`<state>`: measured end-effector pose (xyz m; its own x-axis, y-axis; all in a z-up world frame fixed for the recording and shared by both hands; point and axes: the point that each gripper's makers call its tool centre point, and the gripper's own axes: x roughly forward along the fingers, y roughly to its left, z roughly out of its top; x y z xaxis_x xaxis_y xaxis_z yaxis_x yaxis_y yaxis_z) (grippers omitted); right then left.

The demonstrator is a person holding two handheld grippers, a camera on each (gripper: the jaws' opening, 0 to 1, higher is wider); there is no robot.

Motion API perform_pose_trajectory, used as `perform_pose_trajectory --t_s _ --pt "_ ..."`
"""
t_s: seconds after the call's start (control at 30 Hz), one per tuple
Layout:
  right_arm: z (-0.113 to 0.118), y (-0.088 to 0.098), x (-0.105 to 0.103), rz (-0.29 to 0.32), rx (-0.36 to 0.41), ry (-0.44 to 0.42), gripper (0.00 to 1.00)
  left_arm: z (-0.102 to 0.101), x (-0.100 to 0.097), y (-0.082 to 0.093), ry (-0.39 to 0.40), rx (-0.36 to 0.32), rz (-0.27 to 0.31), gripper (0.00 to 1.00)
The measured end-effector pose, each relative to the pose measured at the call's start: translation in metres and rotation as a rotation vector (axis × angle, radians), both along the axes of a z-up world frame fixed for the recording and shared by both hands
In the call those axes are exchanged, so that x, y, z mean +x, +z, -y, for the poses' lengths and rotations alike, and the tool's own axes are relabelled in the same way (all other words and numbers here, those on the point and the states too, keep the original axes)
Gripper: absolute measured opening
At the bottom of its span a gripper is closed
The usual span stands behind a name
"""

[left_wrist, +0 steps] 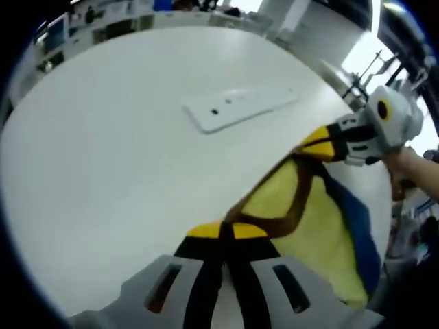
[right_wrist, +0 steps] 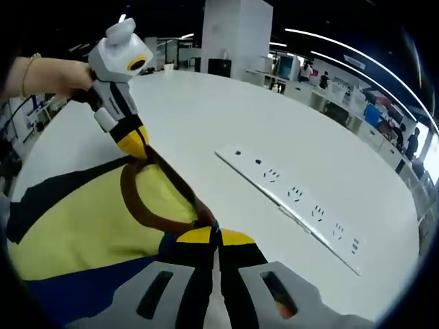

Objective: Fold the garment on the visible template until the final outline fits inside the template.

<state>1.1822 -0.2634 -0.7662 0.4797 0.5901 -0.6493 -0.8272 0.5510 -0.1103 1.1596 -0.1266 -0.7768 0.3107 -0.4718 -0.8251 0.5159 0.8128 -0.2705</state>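
Note:
A yellow garment [left_wrist: 322, 226] with a brown collar band [left_wrist: 302, 195] and blue and black panels is stretched between both grippers over the white table [left_wrist: 103, 171]. My left gripper [left_wrist: 225, 229] is shut on the collar band at the bottom of the left gripper view. Up to the right, my right gripper [left_wrist: 317, 145] pinches the same band, held by a hand. In the right gripper view my right gripper [right_wrist: 215, 236] is shut on the collar [right_wrist: 147, 212]. There the left gripper [right_wrist: 136, 147] grips the garment [right_wrist: 75, 233] at the upper left.
A white power strip [left_wrist: 236, 106] lies on the table beyond the garment; it also shows as the power strip [right_wrist: 295, 199] right of my jaws. Desks, shelves and a pillar [right_wrist: 236, 38] stand past the table's far edge.

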Motion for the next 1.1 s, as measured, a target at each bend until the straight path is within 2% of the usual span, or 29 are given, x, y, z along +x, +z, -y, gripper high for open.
perform_pose_trajectory --t_s 0.37,0.53,0.8,1.1 --pt "-0.002 0.0 0.0 0.03 -0.034 0.032 0.02 0.002 -0.004 0.0 0.0 -0.003 -0.01 0.0" --pt "-0.001 0.002 0.001 0.037 -0.028 0.032 0.03 0.002 -0.002 0.001 -0.002 -0.002 -0.008 0.0" --pt "-0.002 0.011 0.006 0.065 -0.004 0.027 0.05 0.0 0.002 0.007 0.027 -0.037 -0.006 0.0" --pt "-0.002 0.016 0.005 0.096 -0.019 0.053 0.06 0.0 0.004 0.009 0.032 -0.035 0.003 0.0"
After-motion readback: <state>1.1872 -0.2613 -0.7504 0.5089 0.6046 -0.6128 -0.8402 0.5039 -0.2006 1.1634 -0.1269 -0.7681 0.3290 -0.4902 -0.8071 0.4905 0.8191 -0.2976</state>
